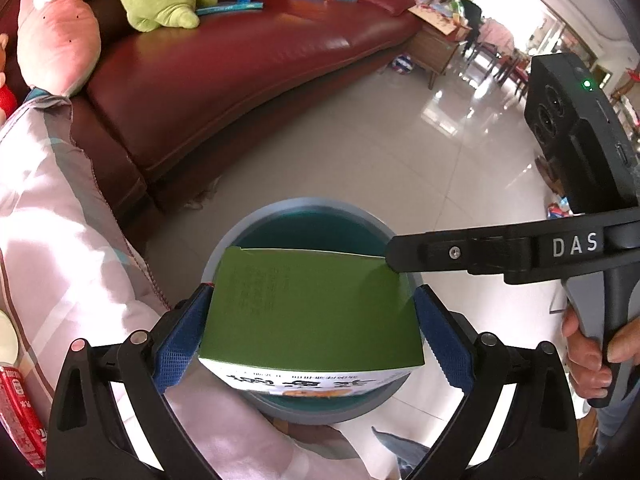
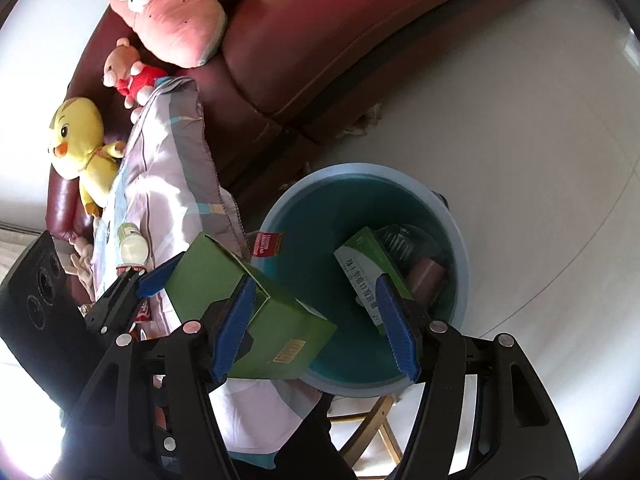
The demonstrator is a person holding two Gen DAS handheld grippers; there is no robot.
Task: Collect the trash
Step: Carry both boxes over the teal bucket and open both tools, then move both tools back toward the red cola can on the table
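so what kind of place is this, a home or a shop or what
Most likely a home living room. A dark red leather sofa carries plush toys, among them a pink bunny pillow and a yellow chick, and a pale tiled floor runs back to chairs. A blue bin collects the trash.

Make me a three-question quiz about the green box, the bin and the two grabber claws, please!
1. Where is the green box?
A. on the sofa
B. over the bin
C. on the floor

2. What colour is the inside of the bin?
A. teal
B. yellow
C. white

3. How is the right gripper?
A. shut on a bottle
B. shut on the box
C. open, holding nothing

Answers: 1 B, the left gripper holds the box above the bin's rim. 2 A, its inner wall looks teal in both views. 3 C, its blue pads stand wide apart with nothing between them.
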